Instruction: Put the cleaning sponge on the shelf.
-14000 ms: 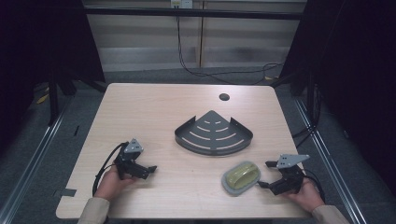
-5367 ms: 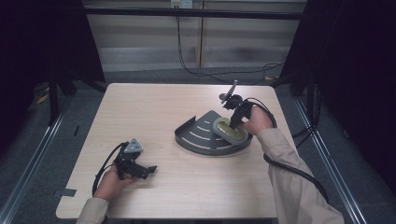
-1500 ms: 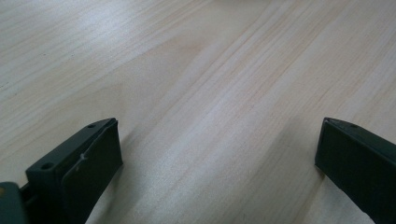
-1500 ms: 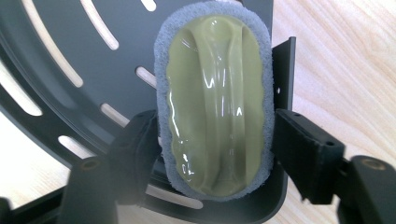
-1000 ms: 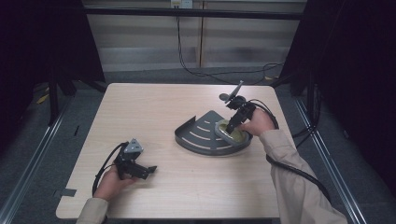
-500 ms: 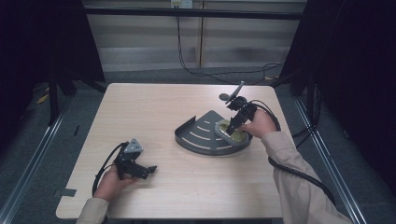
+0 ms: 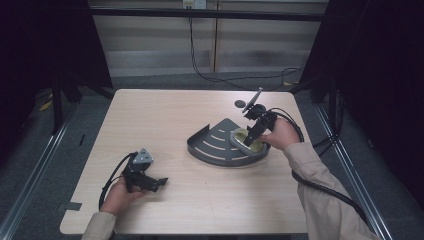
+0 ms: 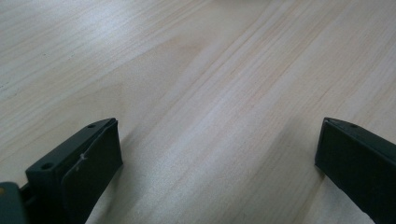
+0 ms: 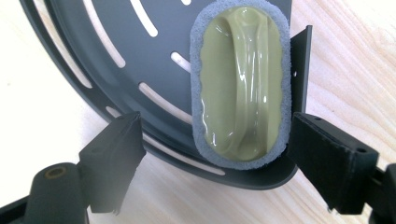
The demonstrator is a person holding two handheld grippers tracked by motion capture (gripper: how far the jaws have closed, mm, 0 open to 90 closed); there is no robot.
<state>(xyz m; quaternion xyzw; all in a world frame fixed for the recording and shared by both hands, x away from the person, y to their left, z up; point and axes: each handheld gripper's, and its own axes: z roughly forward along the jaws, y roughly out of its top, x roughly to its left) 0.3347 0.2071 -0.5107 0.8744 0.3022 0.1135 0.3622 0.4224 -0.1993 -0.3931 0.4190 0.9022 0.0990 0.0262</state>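
Olive-green plastic with a raised handle, ringed by a grey sponge edge: the scrubber (image 9: 240, 88) lies flat inside the dark grey slotted corner tray (image 9: 116, 56), tucked against the tray's upright wall at its right-hand corner. In the high view the scrubber (image 7: 248, 140) sits at the right end of the tray (image 7: 215, 145), which rests on the right half of the pale wooden table (image 7: 165, 115).

The right gripper (image 9: 215, 161) hangs just above the near end of the scrubber with its jaws spread wide, one over the tray's curved rim and the other past the tray's outer wall; neither jaw touches the scrubber. In the high view the right gripper (image 7: 250, 135) points down at the tray from the person's right hand (image 7: 280, 135), its cable looping back along the sleeve.

Well apart, near the table's front left, the left gripper (image 7: 160, 182) rests low over bare wood in the person's left hand (image 7: 117, 195). In the left gripper view the left gripper's jaws stand wide apart with nothing but wood grain between them.

A small dark round spot (image 7: 240, 104) marks the table just beyond the tray.
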